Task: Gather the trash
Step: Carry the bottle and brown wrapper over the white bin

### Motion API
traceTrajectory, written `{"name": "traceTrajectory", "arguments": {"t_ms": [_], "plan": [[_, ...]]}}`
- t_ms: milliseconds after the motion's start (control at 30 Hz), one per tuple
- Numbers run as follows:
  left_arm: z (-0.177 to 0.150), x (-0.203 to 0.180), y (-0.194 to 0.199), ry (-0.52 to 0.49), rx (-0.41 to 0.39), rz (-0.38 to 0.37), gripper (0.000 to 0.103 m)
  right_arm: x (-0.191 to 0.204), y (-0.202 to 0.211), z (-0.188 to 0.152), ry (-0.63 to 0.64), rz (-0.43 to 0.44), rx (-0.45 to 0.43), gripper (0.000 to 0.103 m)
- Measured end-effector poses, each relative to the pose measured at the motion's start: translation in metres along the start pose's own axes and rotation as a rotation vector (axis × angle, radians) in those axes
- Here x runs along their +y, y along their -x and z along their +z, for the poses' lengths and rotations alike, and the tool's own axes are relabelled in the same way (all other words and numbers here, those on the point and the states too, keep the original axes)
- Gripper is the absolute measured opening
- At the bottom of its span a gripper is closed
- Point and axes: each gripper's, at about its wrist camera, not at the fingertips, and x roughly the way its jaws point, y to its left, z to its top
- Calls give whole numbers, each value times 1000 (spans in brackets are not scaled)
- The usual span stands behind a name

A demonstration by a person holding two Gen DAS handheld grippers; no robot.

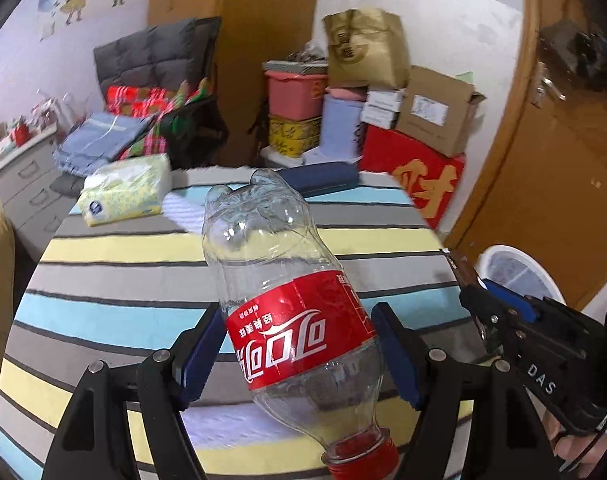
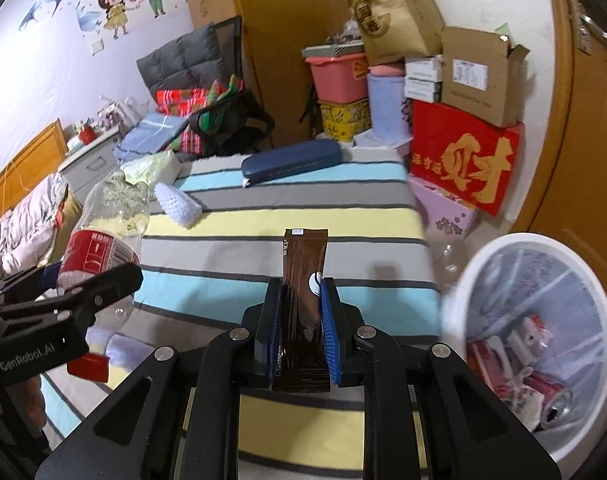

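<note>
Closest to my left lens, the left claw (image 1: pixel 299 344) is clamped on the bottle (image 1: pixel 287 304), its blue pads pressing the red label from both sides; the bottle lies tilted, cap end toward the camera and low, clear base pointing away over the striped cloth (image 1: pixel 115 276). My right claw (image 2: pixel 301 328) is clenched on the brown sachet (image 2: pixel 305 276), which stands upright between the pads with its top well clear of the fingertips. Both pieces hang above the cloth, not resting on it. The bin (image 2: pixel 499 256) sits off the cloth's right edge, just right of the right claw, already holding cans and wrappers. I judge the step in hand to be carrying both pieces to the bin. To do it well I would swing the right claw over the rim first, since it is the nearer, and release only once the sachet hangs inside the opening. The bottle is long and smooth, so I would keep the squeeze on the label, bring it across without clipping the right claw, and tip the cap end down into the bin. The tissue pack (image 1: pixel 123 196) and blue case (image 2: pixel 291 162) look like keepers.
</note>
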Motion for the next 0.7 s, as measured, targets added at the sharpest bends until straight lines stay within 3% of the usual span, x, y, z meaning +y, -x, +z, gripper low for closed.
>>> {"name": "traceTrajectory", "arguments": {"t_ms": [700], "plan": [[-14, -136, 44, -170, -72, -153, 74, -77, 74, -17, -106, -123, -121, 20]]}}
